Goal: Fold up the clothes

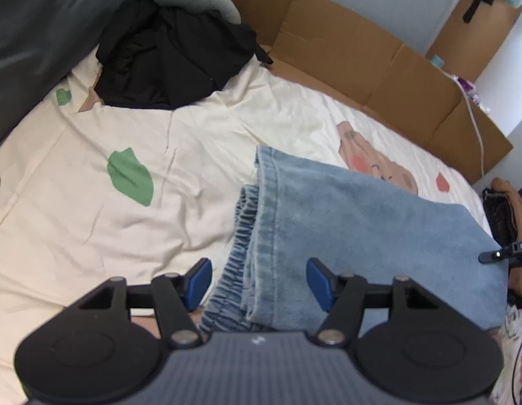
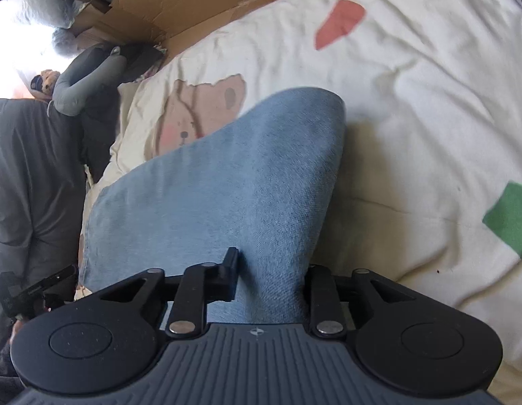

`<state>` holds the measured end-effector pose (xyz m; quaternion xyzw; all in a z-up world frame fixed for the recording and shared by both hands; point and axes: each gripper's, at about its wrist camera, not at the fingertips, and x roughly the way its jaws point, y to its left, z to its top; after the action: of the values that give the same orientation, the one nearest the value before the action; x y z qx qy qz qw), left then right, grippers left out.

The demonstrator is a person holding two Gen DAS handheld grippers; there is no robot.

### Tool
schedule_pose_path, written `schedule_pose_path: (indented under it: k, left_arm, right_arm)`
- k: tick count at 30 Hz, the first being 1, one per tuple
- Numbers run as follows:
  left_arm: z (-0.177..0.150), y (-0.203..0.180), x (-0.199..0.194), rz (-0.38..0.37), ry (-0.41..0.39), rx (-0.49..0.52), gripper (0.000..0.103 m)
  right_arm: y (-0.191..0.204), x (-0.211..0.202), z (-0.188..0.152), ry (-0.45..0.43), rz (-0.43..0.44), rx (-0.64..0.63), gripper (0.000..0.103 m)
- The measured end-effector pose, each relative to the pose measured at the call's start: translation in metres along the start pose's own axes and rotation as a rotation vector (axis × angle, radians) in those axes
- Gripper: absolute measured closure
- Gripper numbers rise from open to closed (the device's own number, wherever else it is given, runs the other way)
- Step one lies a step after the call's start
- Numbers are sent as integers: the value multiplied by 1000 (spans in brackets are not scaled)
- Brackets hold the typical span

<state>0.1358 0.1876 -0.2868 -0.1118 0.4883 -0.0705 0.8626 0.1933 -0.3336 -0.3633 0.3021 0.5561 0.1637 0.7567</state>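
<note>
Light blue jeans (image 1: pixel 362 222) lie folded on a cream bedsheet (image 1: pixel 180 155), hem and elastic waistband toward the left. My left gripper (image 1: pixel 259 281) is open, its blue pads (image 1: pixel 198 280) standing on either side of the waistband edge without gripping it. In the right wrist view the same jeans (image 2: pixel 227 182) run forward from between the fingers. My right gripper (image 2: pixel 271 270) has its jaws wide around the folded end of the denim; the right finger is hidden behind cloth. The tip of the right gripper (image 1: pixel 497 254) shows at the jeans' right edge.
A black garment (image 1: pixel 173 54) is heaped at the far left of the bed beside dark grey bedding (image 1: pixel 41 23). Flattened cardboard (image 1: pixel 362 64) lines the far bed edge. A white cable (image 1: pixel 476 128) hangs at the right. Grey clothing (image 2: pixel 34 168) lies left.
</note>
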Motion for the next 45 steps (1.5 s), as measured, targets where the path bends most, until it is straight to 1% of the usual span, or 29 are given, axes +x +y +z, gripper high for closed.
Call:
schedule_pose_path:
  k: [2,3,5,8,12,16,18,21,27,29,32,34,35,37,40,41,43,44,45]
  left_arm:
    - [3,-3,-2,13,21,-6,40]
    - [5,-5,-4,14,28,0,40]
    - [11,-13,-9,24,37,33,40]
    - [24,-25,-15,45,50,76,40]
    - [44,-45,-19,52,65,128,40]
    - [62,-71,-20,49,74,168,40]
    - [72,-85,-20,44,76,192,40]
    - [88,-112,-20,37,85,247,40]
    - [113,-167,-16,9,121,326,40]
    - [116,-183,-10,-2,131,330,40]
    - [111,-205,5,-15,147,343,40]
    - [107,-216,17,0,142,351,42]
    - [105,-222,22,17,119,342,42]
    - [104,-228,30,10,89,295,42]
    - [94,-238,47,0,74,238,42]
    - [90,-242,54,2,68,228,42]
    - [82,-245,69,5,68,204,43]
    - [78,-246,78,8,73,190,47]
    - [75,-247,89,15,79,179,50]
  right_arm:
    - [-9,3,-8,-11,21,9,71]
    - [-13,4,-13,-15,35,9,67]
    - [-22,6,-25,-12,69,20,62]
    - [-37,6,-42,-4,111,43,61]
    - [-50,3,-64,14,156,77,61]
    - [-54,-4,-90,14,174,118,61]
    - [-56,-11,-100,-11,188,151,61]
    - [-56,-17,-110,-22,174,228,61]
    - [-56,-26,-130,-142,220,361,61]
    - [-61,-22,-135,-172,213,395,60]
    - [-73,-16,-143,-211,245,463,61]
    - [-70,-13,-143,-231,263,467,60]
    - [-70,-12,-143,-234,268,465,60]
    - [-71,-10,-142,-239,276,459,61]
    - [-71,-6,-140,-230,280,454,61]
    - [-71,-5,-140,-228,281,450,62]
    - [-68,-5,-139,-232,283,434,72]
    - [-67,-7,-139,-235,284,430,77]
    - [-68,-8,-140,-239,288,430,78]
